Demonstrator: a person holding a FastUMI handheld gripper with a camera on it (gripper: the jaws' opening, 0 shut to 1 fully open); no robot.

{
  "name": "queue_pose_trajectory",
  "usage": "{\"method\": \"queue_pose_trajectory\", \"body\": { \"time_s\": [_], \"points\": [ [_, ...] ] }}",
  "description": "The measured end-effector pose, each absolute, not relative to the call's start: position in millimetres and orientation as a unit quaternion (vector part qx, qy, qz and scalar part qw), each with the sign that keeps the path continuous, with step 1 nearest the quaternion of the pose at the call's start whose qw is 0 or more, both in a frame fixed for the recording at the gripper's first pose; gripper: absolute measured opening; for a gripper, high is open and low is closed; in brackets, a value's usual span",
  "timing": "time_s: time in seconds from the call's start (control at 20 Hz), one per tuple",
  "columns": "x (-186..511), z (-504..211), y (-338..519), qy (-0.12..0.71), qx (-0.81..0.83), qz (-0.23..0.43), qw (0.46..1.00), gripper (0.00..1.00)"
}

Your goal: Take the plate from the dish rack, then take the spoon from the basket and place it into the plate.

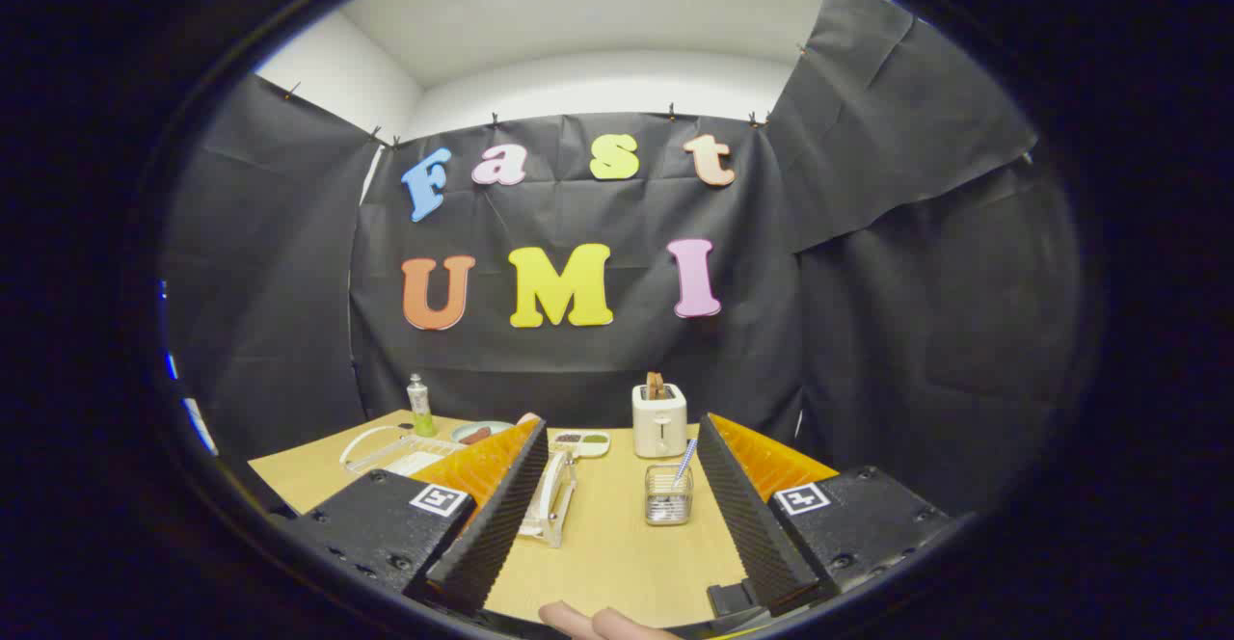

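Across the far half of the wooden table [617, 553], the kitchen things stood in a loose row before the black cloth wall. Nearer the camera, the gripper [617, 447] hung above the table with its jaws spread wide and released, nothing between its two ridged fingers [501, 515] but open tabletop. Just ahead of the left finger stood the clear dish rack [559, 505], with the white plate [551, 497] upright on edge in it, partly hidden behind that finger. Between the fingers and closer to the right one sat the small clear basket [667, 507], the spoon [684, 460] leaning out of it with its pale handle tilted up to the right. Beyond the basket stood a cream toaster [659, 420] with toast in its slot. Left of it lay a small divided dish [581, 441], then a round dish [479, 431], a green bottle [419, 407] and a flat white tray [386, 449]. Fingertips [588, 623] showed at the near edge.
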State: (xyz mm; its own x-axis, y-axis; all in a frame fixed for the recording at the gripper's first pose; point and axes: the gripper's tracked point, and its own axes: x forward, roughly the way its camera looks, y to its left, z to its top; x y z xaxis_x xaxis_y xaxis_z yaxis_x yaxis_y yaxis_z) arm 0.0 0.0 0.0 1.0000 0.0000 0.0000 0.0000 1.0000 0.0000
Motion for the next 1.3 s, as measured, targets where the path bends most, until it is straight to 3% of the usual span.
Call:
{"method": "queue_pose_trajectory", "body": {
  "time_s": [0.8, 1.3],
  "points": [
    [18.6, -7.3, 7.0, 0.012, 0.002, 0.004, 1.000, 1.00],
    [140.3, -13.5, 65.0, 0.113, -0.062, 0.021, 0.991, 1.00]
  ]
}}
